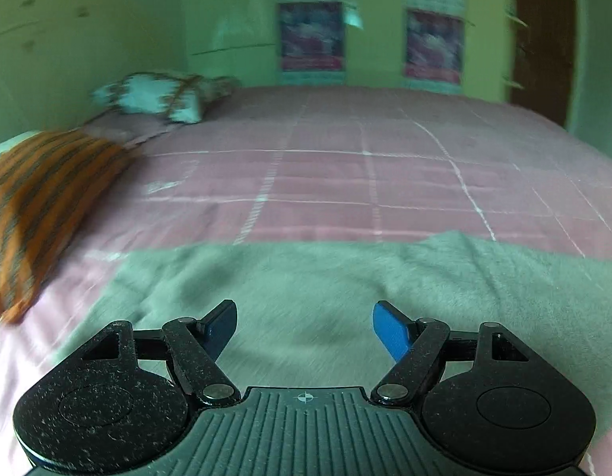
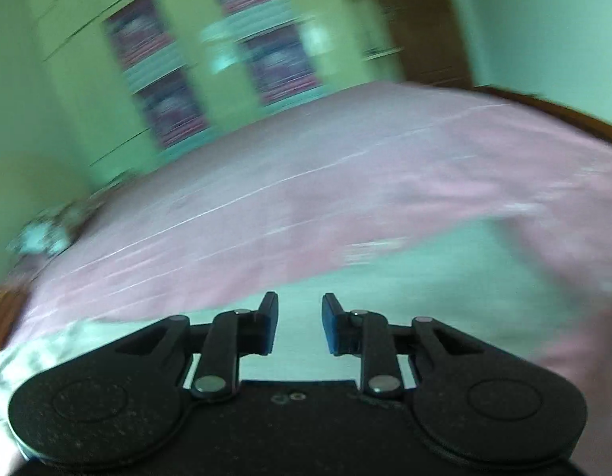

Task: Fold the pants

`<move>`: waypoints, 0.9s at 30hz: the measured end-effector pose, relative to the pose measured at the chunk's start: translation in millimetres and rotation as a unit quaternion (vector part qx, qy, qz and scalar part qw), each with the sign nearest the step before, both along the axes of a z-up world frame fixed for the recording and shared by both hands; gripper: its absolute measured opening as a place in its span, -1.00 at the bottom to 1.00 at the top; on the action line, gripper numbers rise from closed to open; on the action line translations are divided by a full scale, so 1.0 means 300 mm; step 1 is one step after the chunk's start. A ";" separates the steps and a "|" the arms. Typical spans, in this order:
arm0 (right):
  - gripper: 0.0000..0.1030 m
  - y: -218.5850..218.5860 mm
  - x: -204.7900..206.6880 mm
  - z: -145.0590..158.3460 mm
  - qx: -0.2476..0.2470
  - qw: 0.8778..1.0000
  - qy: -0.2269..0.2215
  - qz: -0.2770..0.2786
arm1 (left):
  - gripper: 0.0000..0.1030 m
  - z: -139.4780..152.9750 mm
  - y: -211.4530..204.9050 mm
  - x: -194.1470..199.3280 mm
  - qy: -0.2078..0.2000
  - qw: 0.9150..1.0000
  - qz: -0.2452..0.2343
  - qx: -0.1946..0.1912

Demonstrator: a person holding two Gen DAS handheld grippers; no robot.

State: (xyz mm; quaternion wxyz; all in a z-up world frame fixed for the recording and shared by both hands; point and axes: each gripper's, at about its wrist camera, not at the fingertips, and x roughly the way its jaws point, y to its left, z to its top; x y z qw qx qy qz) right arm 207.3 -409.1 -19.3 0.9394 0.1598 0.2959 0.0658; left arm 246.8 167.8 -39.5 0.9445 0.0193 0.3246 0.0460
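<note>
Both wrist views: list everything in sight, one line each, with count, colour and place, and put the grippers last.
pants: one, pale grey-green, spread on the bed just ahead of both grippers.
bedspread: one, pink with thin white grid lines, covering the bed.
striped pillow: one, orange with dark stripes, at the left edge of the bed.
patterned pillow: one, pale teal and dark, far left by the wall.
wardrobe: one, green with dark patterned panels, behind the bed.
door: one, brown, far right.
left gripper: one, black with blue pads, open wide above the pants, holding nothing.
right gripper: one, black with blue pads, open more narrowly above the pants, holding nothing; view blurred.
</note>
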 end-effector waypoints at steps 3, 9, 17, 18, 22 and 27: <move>-0.66 0.191 0.105 -0.015 -0.001 0.998 0.025 0.053 | 0.47 -0.061 0.004 0.125 0.023 1.000 0.002 0.021; -1.00 0.266 0.242 -0.173 -0.069 0.990 0.119 0.041 | 0.45 -0.131 0.155 0.205 0.061 0.998 0.027 -0.005; -0.70 0.231 0.232 -0.092 -0.057 0.995 0.066 0.048 | 0.65 -0.092 0.074 0.274 0.038 0.998 0.017 0.049; -0.69 0.242 0.243 -0.108 -0.074 0.993 0.072 0.050 | 0.68 -0.142 0.091 0.296 0.062 0.996 0.026 0.065; -0.92 0.178 0.301 -0.162 -0.080 0.990 0.106 0.044 | 0.94 -0.163 0.148 0.268 0.050 0.997 0.049 0.042; -0.69 -0.038 0.194 -0.001 -0.040 0.998 0.027 -0.030 | 0.94 -0.050 0.063 0.156 -0.011 0.999 0.037 0.023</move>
